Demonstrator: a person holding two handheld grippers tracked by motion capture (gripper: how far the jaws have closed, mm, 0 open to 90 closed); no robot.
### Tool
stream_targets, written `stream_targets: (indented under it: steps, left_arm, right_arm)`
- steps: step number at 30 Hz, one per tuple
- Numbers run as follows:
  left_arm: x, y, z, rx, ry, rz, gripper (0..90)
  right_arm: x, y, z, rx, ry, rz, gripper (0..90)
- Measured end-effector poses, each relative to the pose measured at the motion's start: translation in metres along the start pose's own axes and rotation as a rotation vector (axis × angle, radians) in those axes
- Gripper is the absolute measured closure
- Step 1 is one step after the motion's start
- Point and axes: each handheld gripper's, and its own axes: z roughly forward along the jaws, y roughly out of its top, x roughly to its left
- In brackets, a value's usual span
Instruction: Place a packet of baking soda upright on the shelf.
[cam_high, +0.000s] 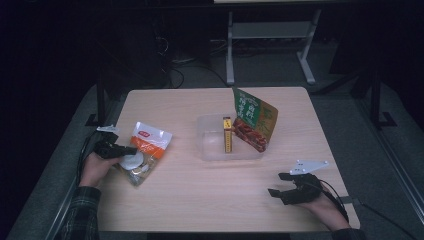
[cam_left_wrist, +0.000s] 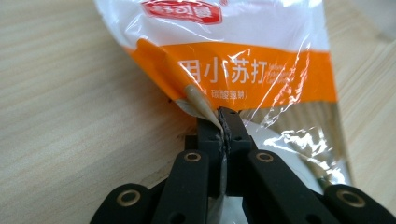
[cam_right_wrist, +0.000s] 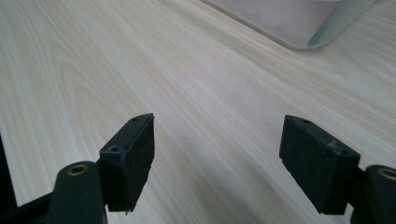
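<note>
The left gripper (cam_left_wrist: 223, 122) is closed on the edge of an orange and white bag (cam_high: 145, 150) at the left side of the surface (cam_high: 200, 195). The right gripper (cam_right_wrist: 217, 165) stands wide, holding nothing, near the clear box (cam_high: 210, 145).

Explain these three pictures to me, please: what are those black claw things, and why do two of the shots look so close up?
No robot here: a person sits at a pale wooden table holding a black two-jaw gripper in each hand. The wide picture comes from a camera above. The two close-ups come from small cameras riding on the grippers, looking along their jaws.

The left gripper is shut on the edge of a clear plastic packet with an orange band, lying at the table's left. The right gripper is open over bare wood, holding nothing.

In the middle stands a clear plastic tub holding a slim yellow box and a green-and-red snack bag, both upright.
</note>
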Motion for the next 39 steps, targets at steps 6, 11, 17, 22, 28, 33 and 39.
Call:
stream_targets:
  steps: [6, 11, 17, 22, 28, 33, 39]
  left_arm:
    - [-0.014, 0.005, -0.012, -0.056, 0.011, 0.009, 89.5]
    - [-0.032, 0.010, -0.023, -0.103, -0.027, 0.030, 89.6]
    - [-0.052, 0.016, -0.035, -0.156, -0.059, 0.051, 89.7]
    - [-0.069, 0.020, -0.040, -0.186, -0.084, 0.083, 89.7]
    - [-0.089, 0.026, -0.040, -0.189, -0.125, 0.135, 89.7]
    - [-0.109, 0.032, -0.040, -0.204, -0.175, 0.168, 89.7]
    - [-0.136, 0.040, -0.036, -0.220, -0.208, 0.214, 89.7]
  right_arm:
    - [0.000, 0.001, 0.001, 0.004, 0.022, 0.007, 26.2]
    - [0.002, 0.002, 0.001, 0.002, 0.025, -0.003, 26.3]
    - [0.003, 0.002, 0.001, -0.001, 0.038, -0.017, 26.6]
    - [0.006, 0.003, 0.001, -0.011, 0.051, -0.031, 26.6]
    - [0.008, 0.006, -0.001, -0.039, 0.083, -0.022, 26.0]
    - [0.011, 0.009, -0.002, -0.053, 0.104, -0.034, 23.1]
    - [0.016, 0.015, -0.001, -0.080, 0.124, -0.045, 22.5]
